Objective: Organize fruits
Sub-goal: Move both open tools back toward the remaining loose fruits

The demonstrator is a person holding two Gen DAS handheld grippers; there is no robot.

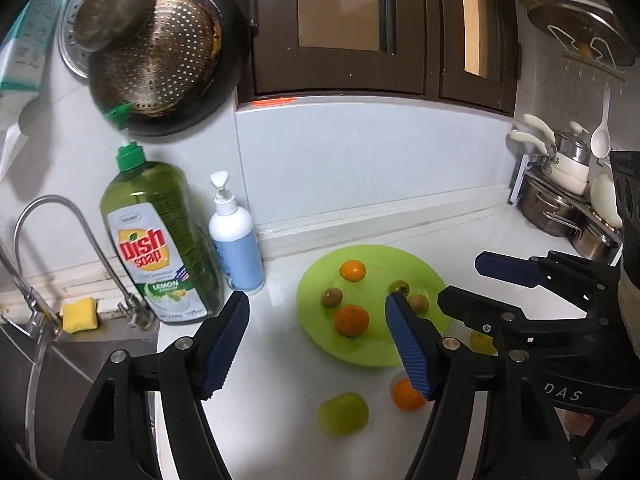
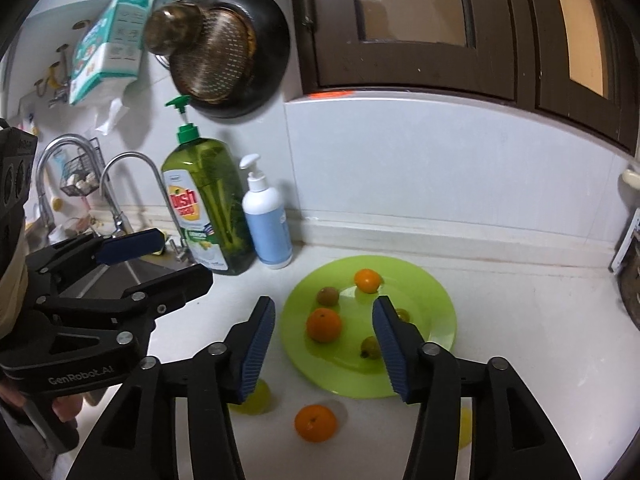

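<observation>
Green plate (image 2: 440, 320) is gathering five fruits while an orange (image 2: 315, 423) and two yellow-green fruits (image 1: 343, 413) are waiting on the white desk (image 2: 520, 360). Both the left claw (image 1: 316, 346) and the right claw (image 2: 322, 350) are hovering half open and empty, seemingly freed for the strays.

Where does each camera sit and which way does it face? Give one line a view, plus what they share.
Left wrist: on the left tongs, open in the foreground; looks down across the counter at the green plate; right tongs at right.
Right wrist: on the right tongs, open in the foreground; faces the same plate; left tongs and a hand at left.
Shared: plate, oranges, dish soap bottle, the other tongs.
</observation>
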